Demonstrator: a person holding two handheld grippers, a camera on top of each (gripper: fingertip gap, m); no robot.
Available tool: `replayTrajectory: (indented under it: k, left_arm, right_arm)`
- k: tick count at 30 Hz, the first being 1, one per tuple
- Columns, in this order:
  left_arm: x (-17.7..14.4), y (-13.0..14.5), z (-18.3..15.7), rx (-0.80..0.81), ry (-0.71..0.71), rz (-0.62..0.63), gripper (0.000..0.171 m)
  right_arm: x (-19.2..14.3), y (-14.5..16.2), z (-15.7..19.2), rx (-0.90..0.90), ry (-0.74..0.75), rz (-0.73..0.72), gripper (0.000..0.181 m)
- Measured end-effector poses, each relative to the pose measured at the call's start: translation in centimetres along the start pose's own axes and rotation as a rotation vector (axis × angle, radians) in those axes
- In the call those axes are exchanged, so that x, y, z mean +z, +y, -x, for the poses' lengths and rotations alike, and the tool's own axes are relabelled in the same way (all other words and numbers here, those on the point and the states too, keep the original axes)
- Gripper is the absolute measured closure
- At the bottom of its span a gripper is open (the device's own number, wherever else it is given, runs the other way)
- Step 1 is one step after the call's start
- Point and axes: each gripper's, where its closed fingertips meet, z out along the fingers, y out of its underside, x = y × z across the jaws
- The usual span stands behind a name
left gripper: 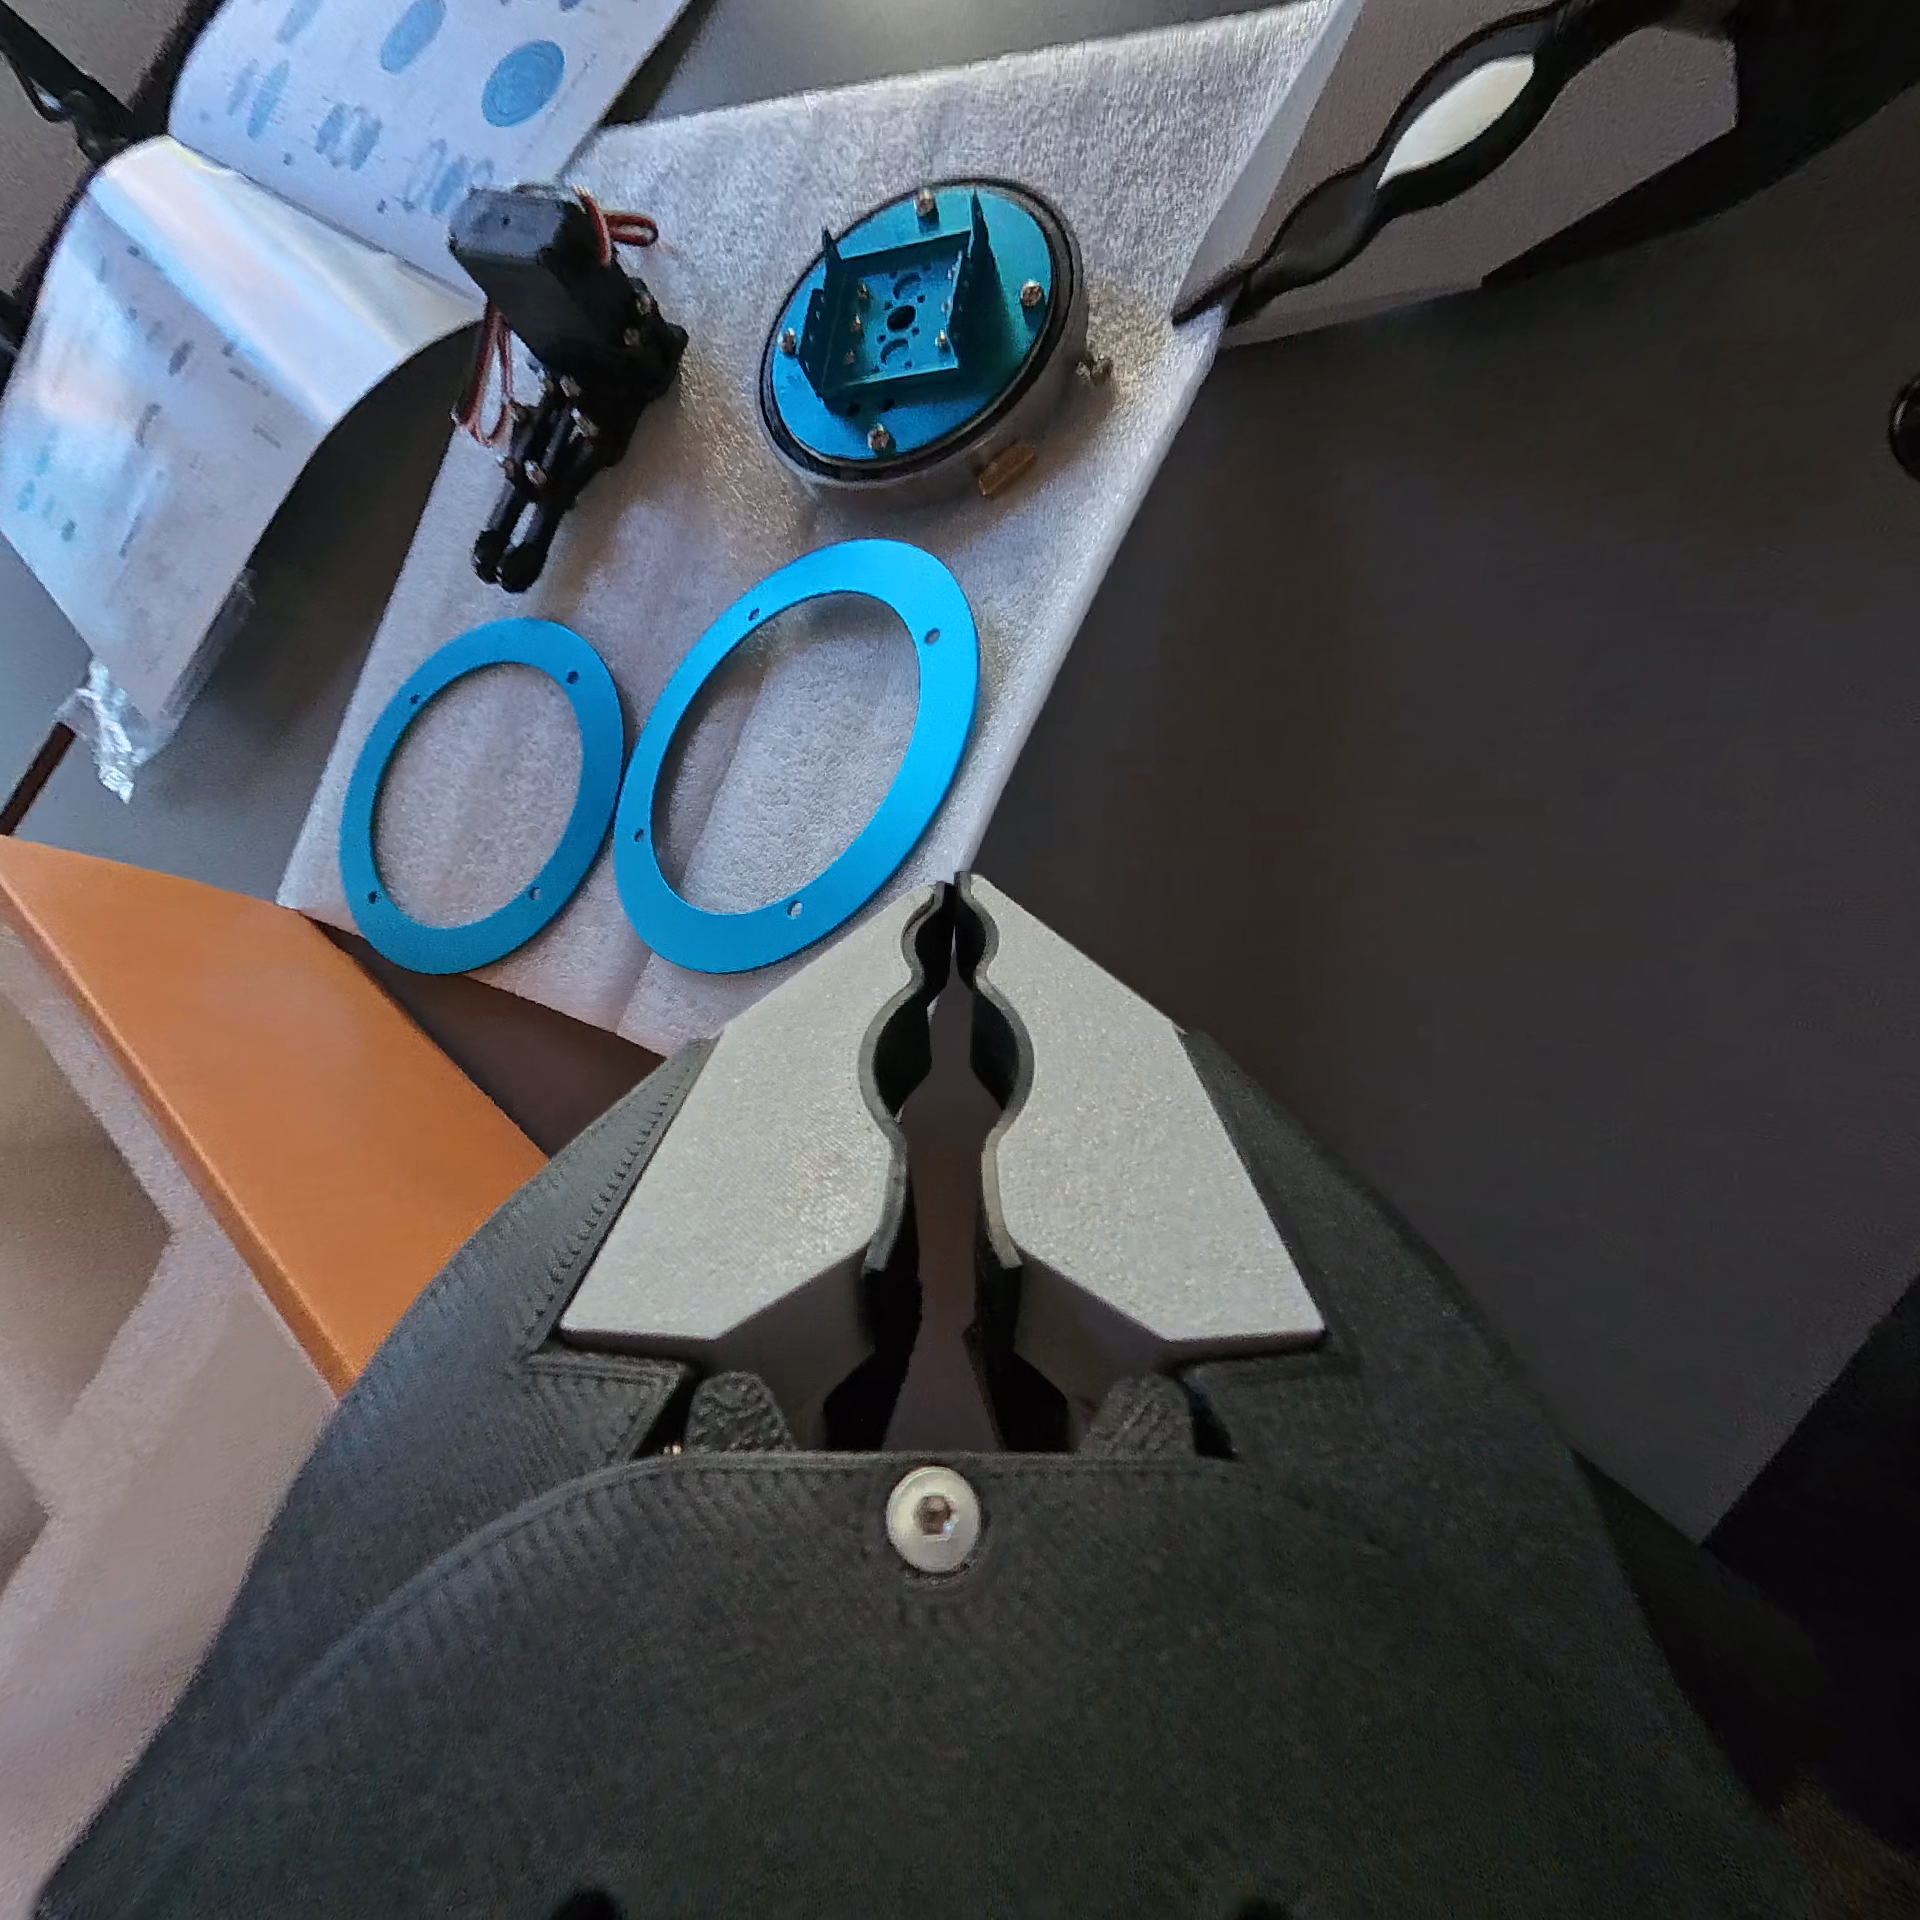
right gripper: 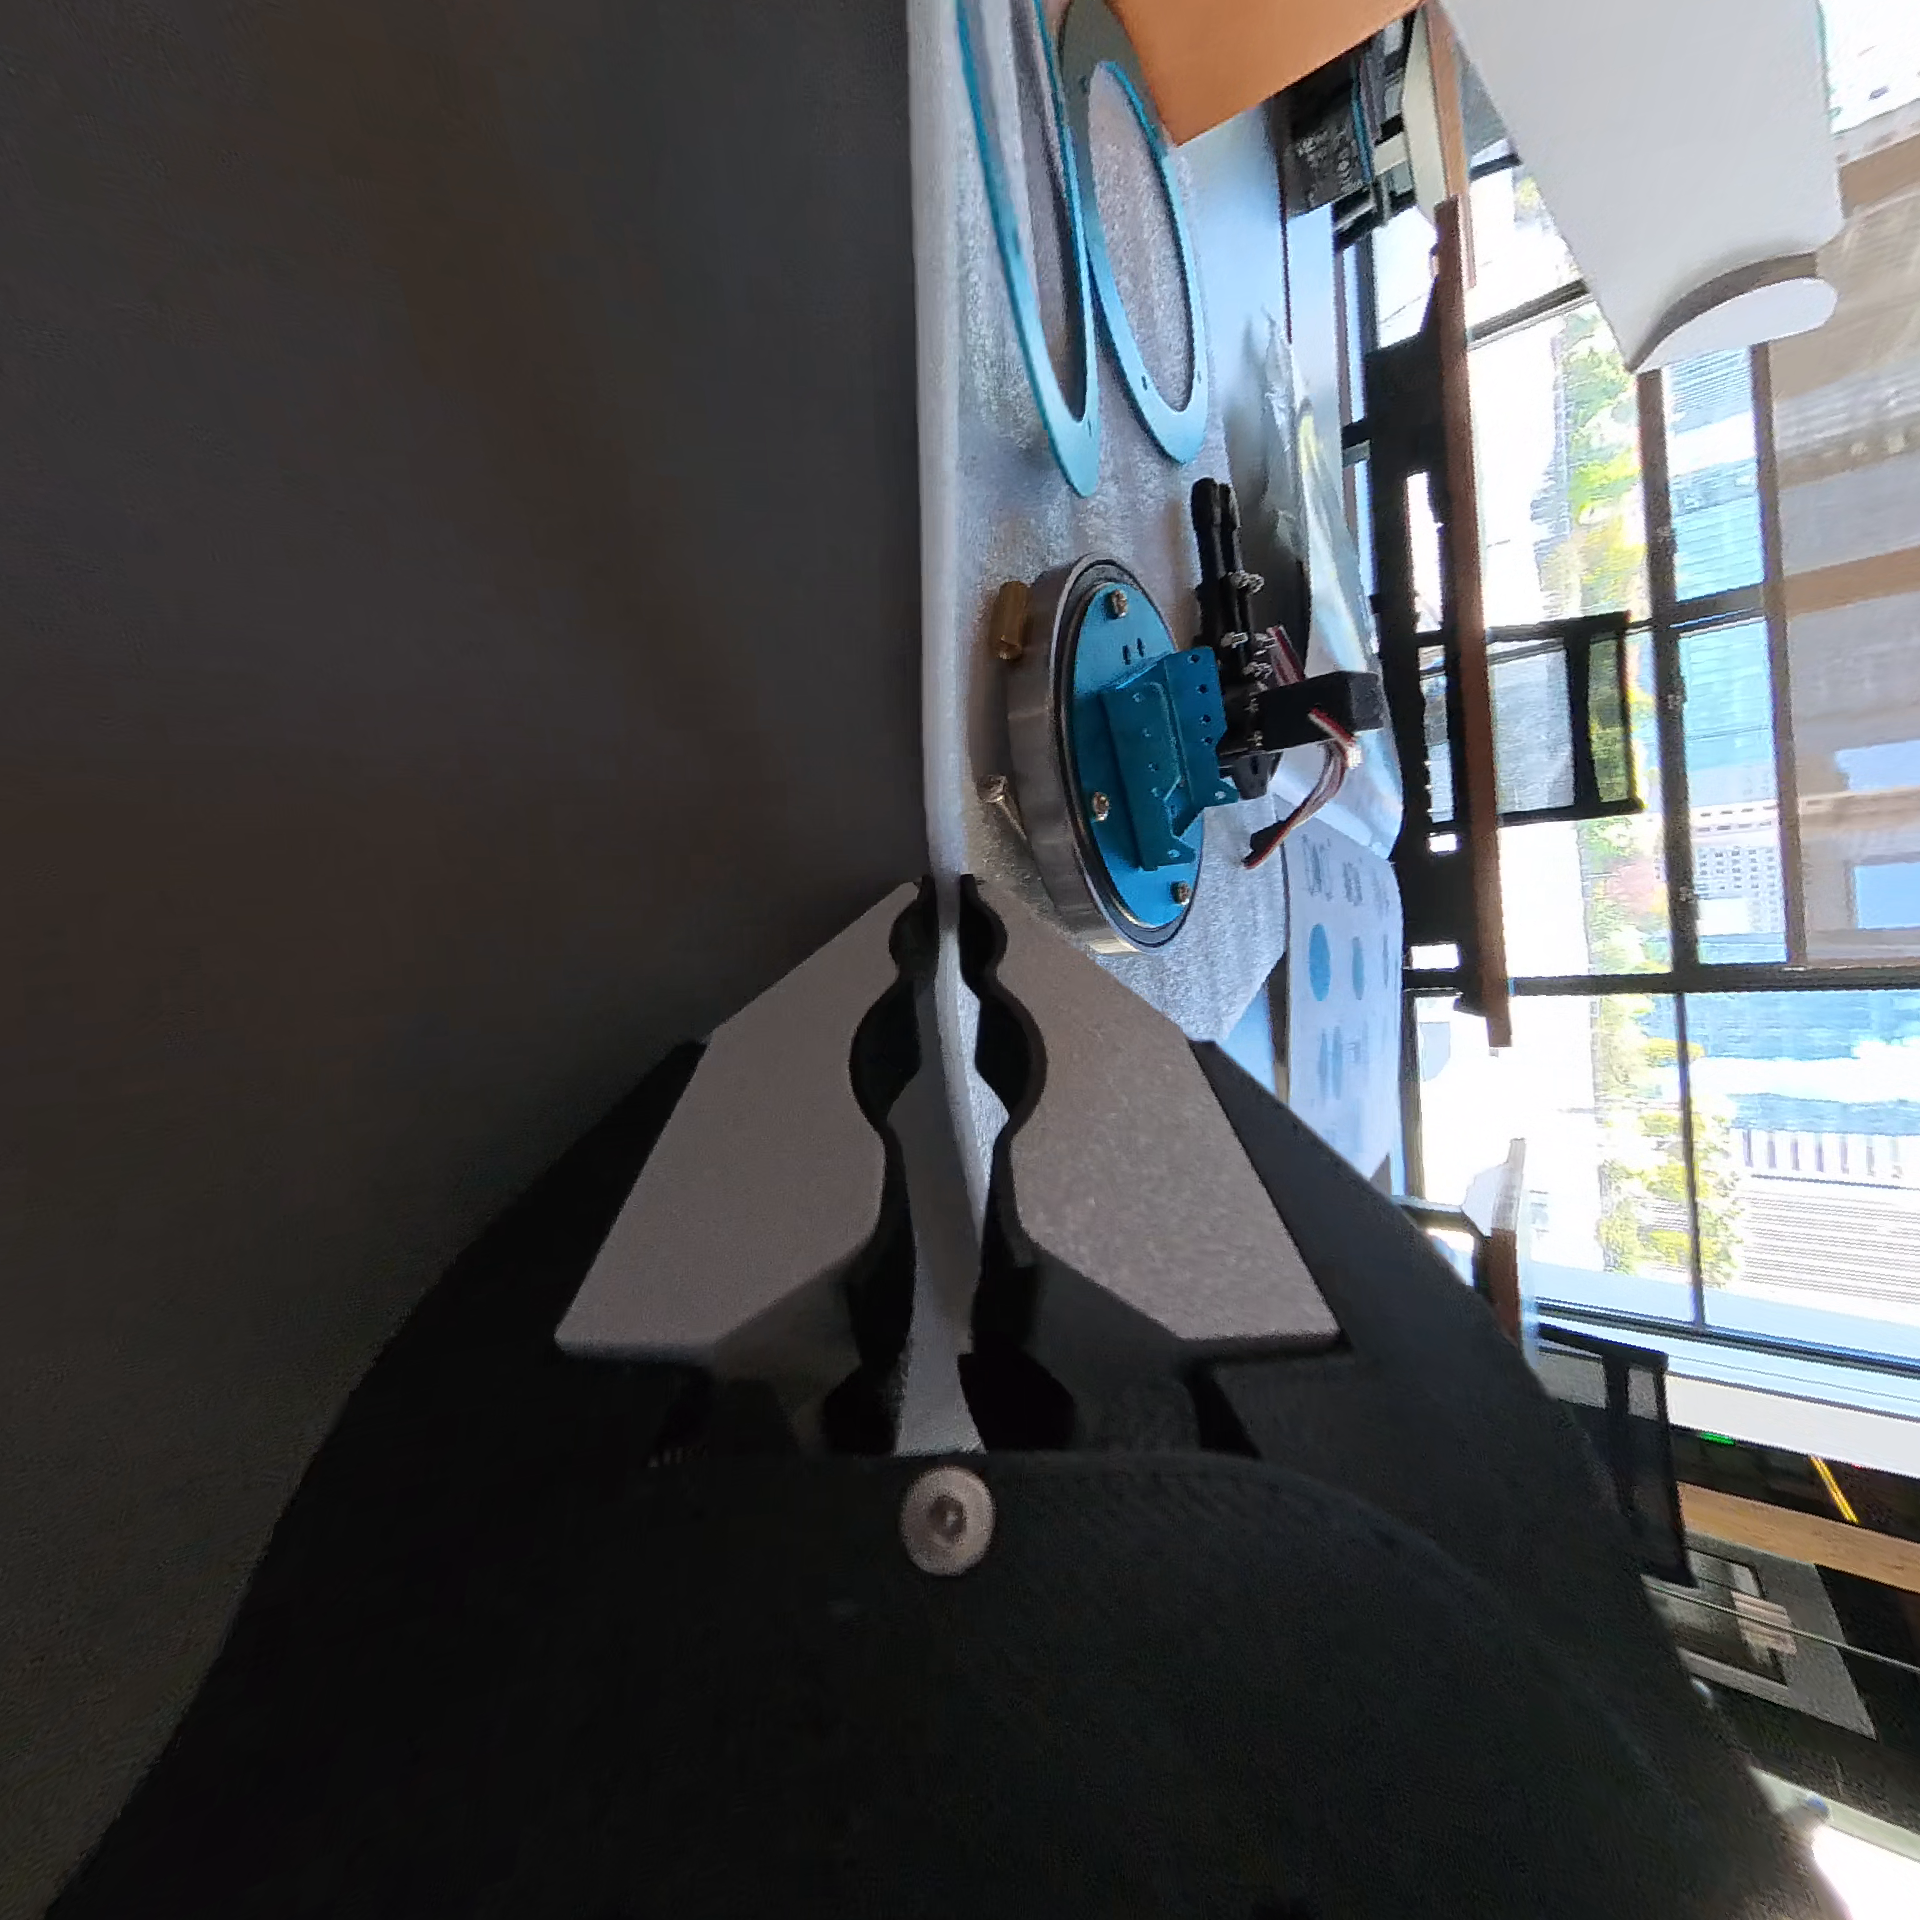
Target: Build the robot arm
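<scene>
A white foam sheet (left gripper: 935, 156) lies on a dark table (left gripper: 1455, 831). On it are a large blue ring (left gripper: 951, 675), a smaller blue ring (left gripper: 366, 821), a black claw part with red wires (left gripper: 561, 343), and a round metal base with a blue bracket (left gripper: 914, 343). My left gripper (left gripper: 954, 902) is shut and empty, its tips at the sheet's near edge beside the large ring. My right gripper (right gripper: 943, 894) is shut on the edge of the foam sheet (right gripper: 956, 520), close to the round base (right gripper: 1034, 769). It also shows in the left wrist view (left gripper: 1247, 286).
A curled printed paper with blue shapes (left gripper: 416, 94) lies behind the foam sheet. An orange panel (left gripper: 260, 1039) stands at the left. A crinkled plastic bag (left gripper: 114, 717) lies near the paper. Large windows (right gripper: 1714, 831) and dark furniture are beyond the table. Across from one pair of fingers to the other is roughly 15 cm.
</scene>
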Motion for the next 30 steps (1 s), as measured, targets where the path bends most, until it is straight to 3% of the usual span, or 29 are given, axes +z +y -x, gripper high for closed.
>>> replayTrajectory:
  k: [5, 14, 18, 20, 22, 24, 27, 30]
  left_arm:
    - [0.4, 1.4, -1.4, 0.027, 0.049, 0.067, 0.171]
    - [-0.8, 2.9, -6.5, 0.011, 0.182, 0.135, 0.171]
    - [-1.2, 3.6, -7.4, -0.03, 0.192, 0.121, 0.171]
    - [-1.9, 2.7, -7.8, -0.076, 0.245, 0.055, 0.162]
    - [-3.1, 0.4, -8.3, -0.17, 0.368, -0.064, 0.136]
    - [-3.3, -2.4, -8.0, -0.219, 0.45, -0.174, 0.116]
    - [-0.1, -5.6, -7.6, -0.157, 0.506, -0.2, 0.106]
    - [3.5, -7.0, -8.1, -0.091, 0.586, -0.138, 0.111]
  right_arm:
    - [-1.8, -0.4, 1.1, 0.011, -0.085, 0.027, 0.18]
    - [-8.5, -2.5, 6.0, 0.059, -0.214, 0.07, 0.179]
    - [-9.2, -3.1, 6.5, 0.198, -0.254, 0.006, 0.175]
    - [-10.3, -3.5, 6.0, 0.384, -0.347, -0.075, 0.148]
    - [-12.0, -4.2, 3.8, 0.628, -0.421, -0.224, 0.136]
    - [-12.2, -3.0, 0.4, 0.796, -0.378, -0.339, 0.132]
    - [-9.2, 1.1, -0.3, 0.862, -0.38, -0.294, 0.113]
    - [-7.9, 1.0, 1.1, 0.869, -0.491, -0.322, 0.112]
